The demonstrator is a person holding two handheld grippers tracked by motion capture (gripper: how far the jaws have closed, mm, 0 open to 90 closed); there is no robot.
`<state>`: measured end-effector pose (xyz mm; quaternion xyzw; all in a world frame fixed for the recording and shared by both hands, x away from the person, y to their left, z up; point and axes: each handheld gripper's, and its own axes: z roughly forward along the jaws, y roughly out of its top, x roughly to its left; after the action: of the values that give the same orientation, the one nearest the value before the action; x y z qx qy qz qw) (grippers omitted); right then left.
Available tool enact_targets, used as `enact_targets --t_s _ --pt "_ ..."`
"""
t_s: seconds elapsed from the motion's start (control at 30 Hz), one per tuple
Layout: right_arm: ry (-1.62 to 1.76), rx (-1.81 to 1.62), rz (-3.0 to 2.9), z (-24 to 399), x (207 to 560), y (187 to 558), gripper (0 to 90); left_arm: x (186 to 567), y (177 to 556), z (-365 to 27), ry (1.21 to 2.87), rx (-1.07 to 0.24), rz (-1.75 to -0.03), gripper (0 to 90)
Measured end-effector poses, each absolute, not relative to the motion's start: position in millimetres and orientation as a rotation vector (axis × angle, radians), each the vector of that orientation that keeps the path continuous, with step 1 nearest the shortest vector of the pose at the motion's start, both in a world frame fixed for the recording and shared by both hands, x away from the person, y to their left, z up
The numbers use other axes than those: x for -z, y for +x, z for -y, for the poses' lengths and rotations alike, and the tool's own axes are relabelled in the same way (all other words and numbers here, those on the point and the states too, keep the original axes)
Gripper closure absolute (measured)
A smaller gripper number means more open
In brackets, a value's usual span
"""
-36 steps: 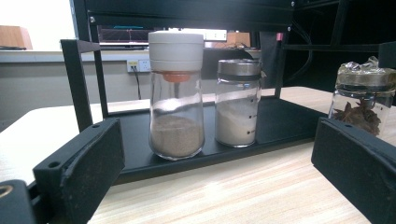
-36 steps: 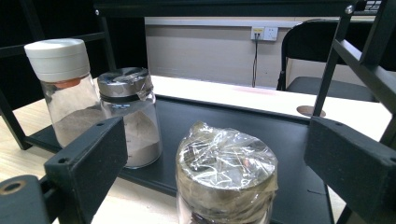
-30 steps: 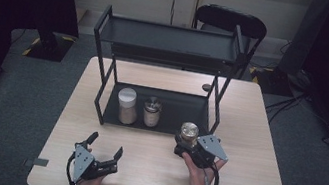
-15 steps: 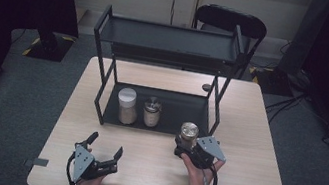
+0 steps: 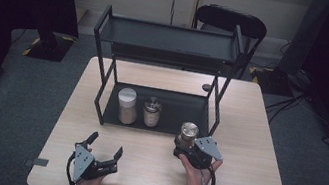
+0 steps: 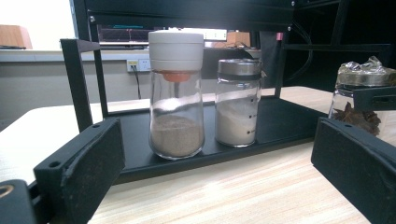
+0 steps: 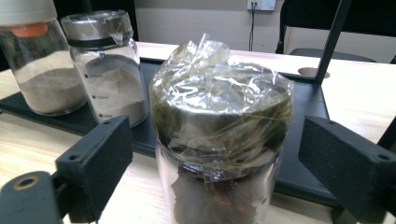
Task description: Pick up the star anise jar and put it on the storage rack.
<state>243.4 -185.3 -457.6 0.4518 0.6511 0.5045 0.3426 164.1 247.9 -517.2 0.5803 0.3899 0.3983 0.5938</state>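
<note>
Between the spread jaws of the right gripper (image 5: pixel 187 149): upright foil-capped jar (image 7: pixel 219 154), seemingly untouched by either pad. Left gripper (image 5: pixel 104 151): agape, empty, farther off.

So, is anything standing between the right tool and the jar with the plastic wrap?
Nothing visible does: the wrapped jar already stands between the open jaws of the right tool, on the table.
</note>
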Motion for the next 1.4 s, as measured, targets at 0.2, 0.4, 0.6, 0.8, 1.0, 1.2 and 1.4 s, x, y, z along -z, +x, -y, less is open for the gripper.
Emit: enact_targets --t_s 0.2,0.4,0.6,0.8,1.0,1.2,1.4 --pt "1.184 -1.311 -1.711 185.7 457.9 247.1 15.6 517.3 164.0 -247.9 1.348 -0.926 -0.906 1.9" --pt "1.185 -1.304 -1.721 184.7 458.7 248.5 22.0 517.4 164.0 -247.9 1.348 -0.926 -0.905 1.9" --pt "1.194 -1.298 -1.729 184.5 461.1 250.0 25.5 517.4 164.0 -248.0 1.348 -0.926 -0.904 1.9" --pt "1.195 -1.290 -1.740 186.3 460.6 252.4 29.5 517.5 163.9 -248.0 1.348 -0.926 -0.904 1.9" --pt "1.182 -1.285 -1.744 186.3 460.8 252.0 30.4 517.6 163.9 -247.9 1.348 -0.927 -0.903 1.9" --pt "1.177 -1.272 -1.742 184.4 460.2 251.0 30.6 517.6 163.9 -248.0 1.348 -0.927 -0.903 1.9" --pt "1.179 -1.265 -1.748 183.8 458.4 251.1 30.7 517.6 163.9 -248.0 1.348 -0.927 -0.904 2.0"
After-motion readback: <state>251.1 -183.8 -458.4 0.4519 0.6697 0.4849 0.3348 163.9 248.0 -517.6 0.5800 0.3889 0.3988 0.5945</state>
